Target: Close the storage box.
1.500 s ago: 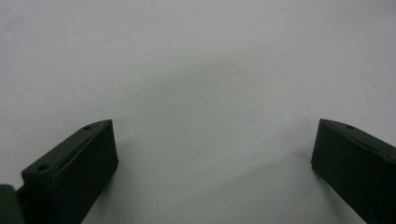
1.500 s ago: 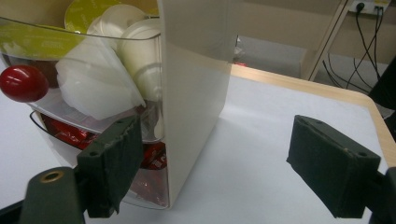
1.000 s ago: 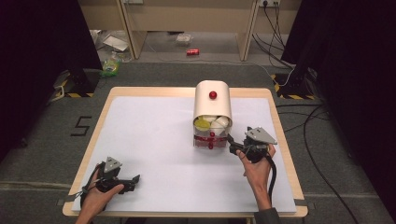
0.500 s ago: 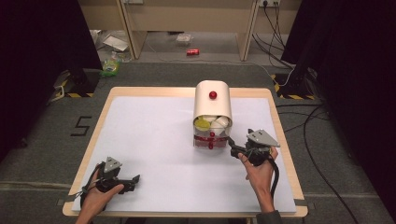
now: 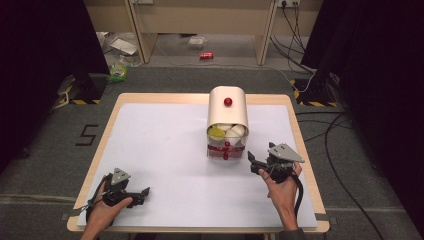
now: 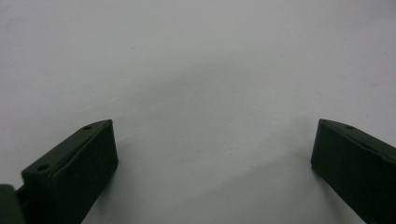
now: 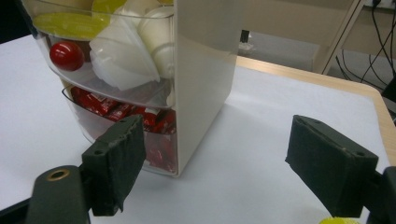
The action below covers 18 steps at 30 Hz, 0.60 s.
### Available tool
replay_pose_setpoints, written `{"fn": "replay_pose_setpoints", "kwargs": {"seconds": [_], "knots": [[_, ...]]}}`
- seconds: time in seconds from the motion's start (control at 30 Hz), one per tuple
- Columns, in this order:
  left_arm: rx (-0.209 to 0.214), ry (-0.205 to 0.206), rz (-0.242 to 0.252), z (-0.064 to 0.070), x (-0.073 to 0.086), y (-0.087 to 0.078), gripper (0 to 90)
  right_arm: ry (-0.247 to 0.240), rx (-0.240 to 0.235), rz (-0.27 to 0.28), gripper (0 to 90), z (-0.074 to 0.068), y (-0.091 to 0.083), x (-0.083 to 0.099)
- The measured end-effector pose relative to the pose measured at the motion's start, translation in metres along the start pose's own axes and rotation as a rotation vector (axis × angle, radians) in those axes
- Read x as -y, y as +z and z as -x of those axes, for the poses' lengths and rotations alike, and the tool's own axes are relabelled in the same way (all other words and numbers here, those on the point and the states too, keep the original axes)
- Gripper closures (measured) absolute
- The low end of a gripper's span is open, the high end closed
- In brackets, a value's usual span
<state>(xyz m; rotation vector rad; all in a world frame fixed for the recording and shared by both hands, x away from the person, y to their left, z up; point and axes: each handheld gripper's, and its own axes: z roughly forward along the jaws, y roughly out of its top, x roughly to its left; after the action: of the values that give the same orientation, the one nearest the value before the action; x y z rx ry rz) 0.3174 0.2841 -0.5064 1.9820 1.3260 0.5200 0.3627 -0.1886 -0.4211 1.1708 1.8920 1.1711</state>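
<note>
High view: white-topped table (image 5: pixel 165 150) seen from above, w/ a person's two hands coming in from the near edge, each holding a claw.
Thing in play: cream drawer box (image 5: pixel 228 122), rounded top w/ a red knob (image 5: pixel 228 101), standing upright right of table centre, towards the far side.
Box contents: upper clear drawer (image 7: pixel 112 70) holds white cups, yellow lids and a red ball; lower drawer (image 7: pixel 135 126) holds red sachets.
Right claw (image 5: pixel 258 163): just right of the box's near corner, close but not touching. Jaws spread wide, nothing between them.
Right claw's own view: box (image 7: pixel 201 79) sits ahead and to the left. Left jaw lines up w/ the lower drawer front, right jaw points at bare table.
Left claw (image 5: pixel 142 191): near-left corner of table, well apart from the box. Jaws wide open, empty; its own view looks at plain white table (image 6: pixel 201 70) between them.
Key relation: box lies left and slightly far of the right claw, long axis vertical, drawer fronts facing the near edge.
Nearer hand: right, by a lot.
Likely next move (my guess): right claw swings left to reach a drawer front.
</note>
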Motion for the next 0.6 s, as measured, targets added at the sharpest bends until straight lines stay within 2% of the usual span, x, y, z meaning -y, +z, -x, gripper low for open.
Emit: {"fn": "replay_pose_setpoints", "kwargs": {"seconds": [0.33, 0.6], "knots": [[0.000, 0.000, 0.000, 0.000, 0.000, 0.000, 0.0, 0.005, 0.008, -0.004, 20.1, 0.005, -0.013, 0.008], [0.001, -0.001, 0.000, 0.000, 0.000, 0.000, 0.0, 0.004, -0.003, -0.007, 20.2, 0.002, -0.016, 0.010]]}}
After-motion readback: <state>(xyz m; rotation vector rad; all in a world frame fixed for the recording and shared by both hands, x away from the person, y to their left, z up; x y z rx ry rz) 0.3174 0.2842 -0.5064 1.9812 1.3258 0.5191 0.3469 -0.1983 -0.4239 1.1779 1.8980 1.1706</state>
